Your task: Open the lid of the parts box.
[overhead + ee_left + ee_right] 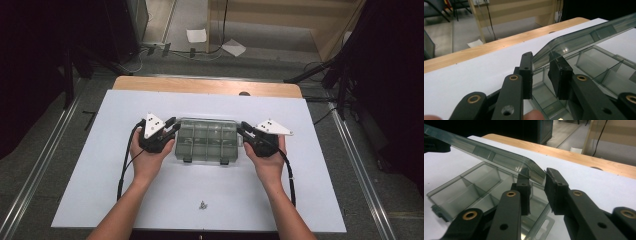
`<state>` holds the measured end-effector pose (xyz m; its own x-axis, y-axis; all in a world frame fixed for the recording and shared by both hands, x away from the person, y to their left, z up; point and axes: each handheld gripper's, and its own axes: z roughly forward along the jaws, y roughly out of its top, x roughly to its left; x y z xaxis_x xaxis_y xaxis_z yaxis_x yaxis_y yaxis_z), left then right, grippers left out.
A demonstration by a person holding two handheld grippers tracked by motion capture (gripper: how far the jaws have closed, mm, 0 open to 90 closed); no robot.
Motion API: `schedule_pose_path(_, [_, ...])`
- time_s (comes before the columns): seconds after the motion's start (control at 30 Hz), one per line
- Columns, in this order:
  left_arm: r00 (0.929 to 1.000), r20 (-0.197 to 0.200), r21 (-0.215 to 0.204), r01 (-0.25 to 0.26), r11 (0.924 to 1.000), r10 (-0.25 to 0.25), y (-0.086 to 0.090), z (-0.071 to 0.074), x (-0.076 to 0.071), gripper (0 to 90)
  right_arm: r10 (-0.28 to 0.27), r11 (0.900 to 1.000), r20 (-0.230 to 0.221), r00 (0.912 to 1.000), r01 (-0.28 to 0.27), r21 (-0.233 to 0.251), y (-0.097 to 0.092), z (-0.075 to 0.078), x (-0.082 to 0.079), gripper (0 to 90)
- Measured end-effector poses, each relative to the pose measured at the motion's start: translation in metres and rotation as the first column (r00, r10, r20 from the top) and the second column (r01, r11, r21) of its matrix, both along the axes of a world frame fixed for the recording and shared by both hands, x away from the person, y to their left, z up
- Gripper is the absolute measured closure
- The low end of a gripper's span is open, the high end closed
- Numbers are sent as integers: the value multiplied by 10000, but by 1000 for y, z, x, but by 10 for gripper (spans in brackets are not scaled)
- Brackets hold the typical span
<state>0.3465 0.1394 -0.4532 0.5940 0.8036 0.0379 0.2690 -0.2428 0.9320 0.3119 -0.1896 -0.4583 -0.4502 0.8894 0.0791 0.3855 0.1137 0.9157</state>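
Note:
A clear plastic compartment box (207,140) lies in the middle of the white mat (200,185), long side toward me. Its lid (584,37) is tilted up off the base (599,67), whose empty compartments show underneath. My left gripper (174,127) is at the box's left end, its jaws closed on the lid's corner edge (541,72). At the right end, my right gripper (242,129) grips the lid's other corner the same way (537,187). In the right gripper view the raised lid (486,151) slants away over the base (461,192).
A few small screws (203,204) lie on the mat near its front edge. The wooden table top (205,86) shows beyond the mat's far side. Two dark latches (187,160) sit on the box's near side. Floor, cables and paper lie beyond the table.

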Motion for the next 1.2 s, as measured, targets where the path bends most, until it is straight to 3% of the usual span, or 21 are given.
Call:
schedule_pose_path(0.53, [9993,-295,-356,-220,9991,210,0,7,22,806,-523,9986,-90,9986,523,59,1,13,21,813])
schedule_pose_path(0.77, [9975,-611,-590,-403,9974,367,-1,10,33,822,-599,9979,-210,9980,604,238,0,15,32,820])
schedule_pose_path(0.97, [9968,-731,-677,-370,9970,320,-1,12,39,824,-646,9978,-480,9968,652,111,-1,12,46,813])
schedule_pose_path(1.2, [9961,-817,-740,-401,9965,340,-1,10,44,830,-758,9966,-986,9922,785,238,-1,-4,58,828])
